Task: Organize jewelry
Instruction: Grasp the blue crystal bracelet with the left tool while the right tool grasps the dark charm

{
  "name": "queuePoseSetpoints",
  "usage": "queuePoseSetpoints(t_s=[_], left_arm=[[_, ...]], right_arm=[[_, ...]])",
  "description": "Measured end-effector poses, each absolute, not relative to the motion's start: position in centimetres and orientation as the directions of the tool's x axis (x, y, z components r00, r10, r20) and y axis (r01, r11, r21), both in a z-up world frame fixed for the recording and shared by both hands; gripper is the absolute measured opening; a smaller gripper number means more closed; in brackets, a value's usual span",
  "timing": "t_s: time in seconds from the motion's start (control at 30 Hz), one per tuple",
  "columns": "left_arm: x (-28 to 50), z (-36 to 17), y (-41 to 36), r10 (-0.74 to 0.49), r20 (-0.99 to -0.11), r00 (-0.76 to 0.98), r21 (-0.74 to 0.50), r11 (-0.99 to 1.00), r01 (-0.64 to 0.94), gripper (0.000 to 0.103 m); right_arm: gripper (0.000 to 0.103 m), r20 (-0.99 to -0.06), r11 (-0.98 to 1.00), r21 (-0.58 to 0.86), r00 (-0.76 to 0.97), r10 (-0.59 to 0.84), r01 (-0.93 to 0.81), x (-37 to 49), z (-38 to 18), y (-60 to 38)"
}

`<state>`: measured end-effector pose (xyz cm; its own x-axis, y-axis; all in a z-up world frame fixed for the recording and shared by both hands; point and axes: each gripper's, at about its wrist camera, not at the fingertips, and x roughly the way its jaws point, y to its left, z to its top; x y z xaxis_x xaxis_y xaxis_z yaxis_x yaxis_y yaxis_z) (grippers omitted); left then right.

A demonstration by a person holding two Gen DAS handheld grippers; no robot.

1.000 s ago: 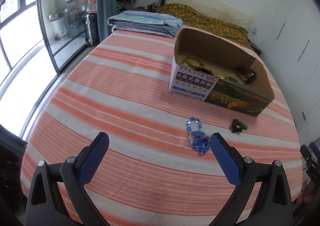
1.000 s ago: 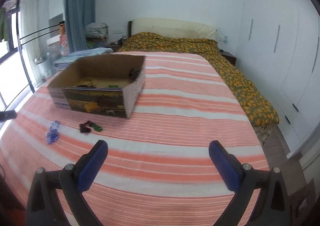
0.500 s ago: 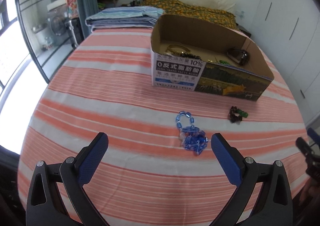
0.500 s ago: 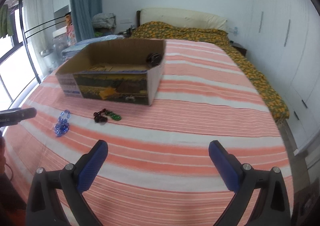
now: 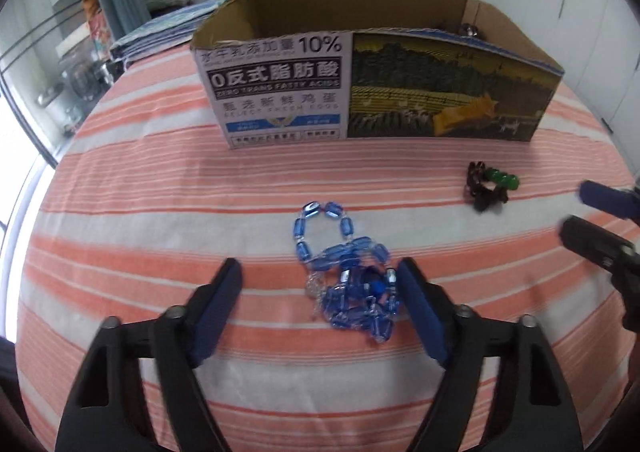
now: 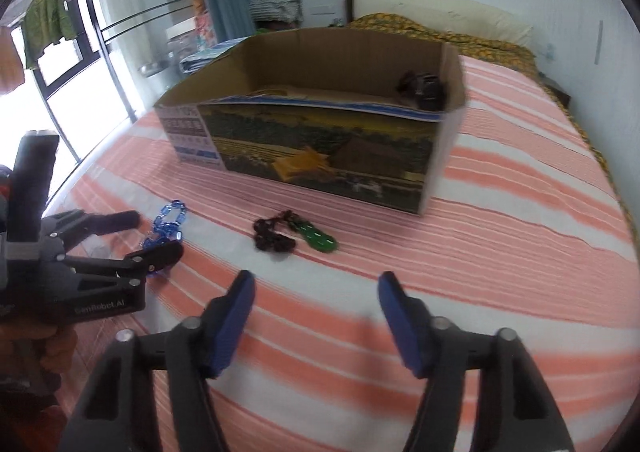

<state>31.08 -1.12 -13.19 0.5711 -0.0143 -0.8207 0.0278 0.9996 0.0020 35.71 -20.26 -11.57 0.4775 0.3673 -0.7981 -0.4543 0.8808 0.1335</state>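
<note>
A blue bead necklace (image 5: 346, 276) lies heaped on the striped bedsheet. My left gripper (image 5: 318, 288) is open and low over it, its fingers either side of the heap. The necklace also shows in the right wrist view (image 6: 166, 228), partly behind the left gripper (image 6: 136, 236). A dark bead bracelet with green beads (image 5: 490, 188) lies to the right; in the right wrist view it (image 6: 294, 238) lies ahead of my right gripper (image 6: 314, 304), which is open and empty. An open cardboard box (image 5: 376, 92) stands behind, with dark jewelry (image 6: 424, 86) inside.
The orange and white striped sheet (image 6: 500, 236) covers the bed. Folded blue linen (image 5: 168, 32) lies behind the box at the left. A window with rails (image 6: 80, 64) is on the left. White wardrobe doors (image 5: 592, 12) stand on the right.
Both grippers have moved forward and down toward the jewelry. The left gripper's fingers now straddle the blue necklace. The right gripper has come close to the dark and green bracelet.
</note>
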Motion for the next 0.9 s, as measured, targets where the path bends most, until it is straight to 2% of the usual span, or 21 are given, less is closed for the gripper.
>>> queuePoseSetpoints(t_s=[0.03,0.07,0.1,0.3,0.33,0.37,0.6,0.9], left_arm=[[31.0,-13.1,-1.2,-0.025,-0.816,0.578,-0.004,0.999,0.038,0.046],[30.9,-12.8,-1.4,-0.025,-0.812,0.584,0.005,0.999,0.05,0.024],[30.7,-12.7,-1.3,-0.027,-0.812,0.584,0.007,0.998,0.056,0.021],[30.6,-12.1,0.3,-0.072,-0.818,0.57,-0.066,0.997,0.033,0.017],[30.6,-12.1,0.3,-0.079,-0.818,0.57,-0.073,0.997,0.033,0.012],[30.6,-11.8,0.5,-0.087,-0.817,0.57,-0.08,0.996,0.037,0.007],[30.1,-10.1,1.9,-0.127,-0.808,0.576,-0.152,0.988,0.005,0.007],[28.3,-4.9,2.9,-0.164,-0.785,0.597,-0.205,0.979,0.0,0.007]], right_arm=[[0.045,-0.799,0.875,0.152,0.465,0.383,-0.459,36.2,-11.8,-19.8],[0.039,-0.798,0.869,0.172,0.452,0.399,-0.464,36.7,-12.0,-18.9],[0.039,-0.797,0.865,0.179,0.447,0.406,-0.468,37.0,-12.2,-18.4],[0.037,-0.812,0.872,0.07,0.48,0.332,-0.484,38.0,-13.7,-15.3],[0.032,-0.812,0.877,0.055,0.49,0.317,-0.477,38.1,-13.7,-15.2],[0.013,-0.816,0.884,0.05,0.491,0.304,-0.464,38.2,-13.6,-15.2],[0.013,-0.787,0.893,0.218,0.471,0.399,-0.393,36.5,-10.0,-18.4],[0.013,-0.743,0.88,0.288,0.492,0.455,-0.379,34.0,-3.1,-21.6]])
